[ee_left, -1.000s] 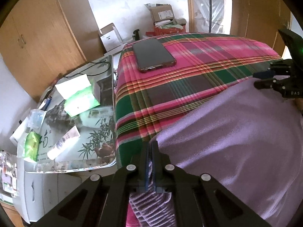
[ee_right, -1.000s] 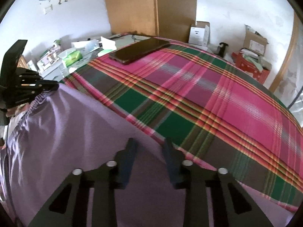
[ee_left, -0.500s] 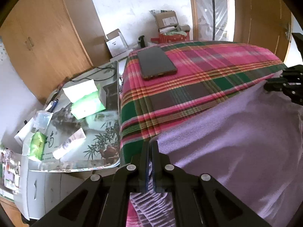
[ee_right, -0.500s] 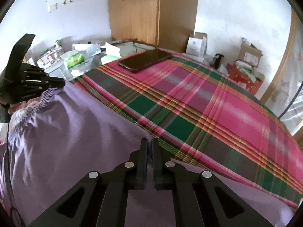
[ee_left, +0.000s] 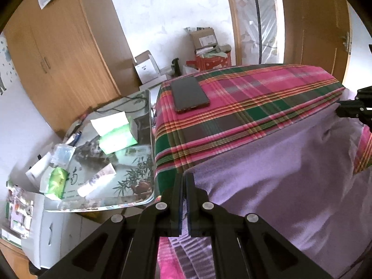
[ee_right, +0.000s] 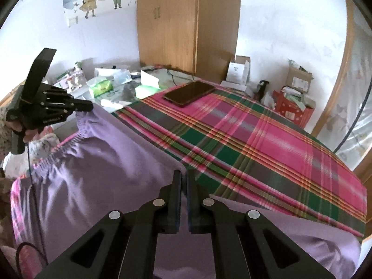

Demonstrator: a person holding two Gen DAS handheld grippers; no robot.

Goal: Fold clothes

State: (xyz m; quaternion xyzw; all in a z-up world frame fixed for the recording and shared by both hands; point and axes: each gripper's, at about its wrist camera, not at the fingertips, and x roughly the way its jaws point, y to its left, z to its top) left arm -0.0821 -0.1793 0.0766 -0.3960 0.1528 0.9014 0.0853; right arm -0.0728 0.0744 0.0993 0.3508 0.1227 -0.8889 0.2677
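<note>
From my left wrist camera I see my left gripper [ee_left: 184, 179] with its two black fingers pressed nearly together on a corner of the soft lilac-purple fabric garment [ee_left: 279, 176], which has a gathered elastic waistband. My right gripper [ee_right: 183, 176] has its fingers closed the same way, pinching another corner of that garment, and only a thin slit shows between them. The cloth hangs stretched between my two tools, raised over the near edge of the bed covered by the pink, green and grey plaid blanket [ee_right: 255, 144], and its lower part drapes down toward me. In the right wrist view the left tool sits off to the left, level with the waistband edge; a hand holds its handle. A dark rectangular smartphone [ee_right: 188, 93] lies flat on the far corner of the blanket, well apart from the garment. Beside the bed stands a glass-topped side table [ee_left: 130, 186] cluttered with a green-and-white tissue pack [ee_left: 116, 137] and small packets. A tall wooden wardrobe [ee_right: 188, 23] stands against the wall behind the bed.
</note>
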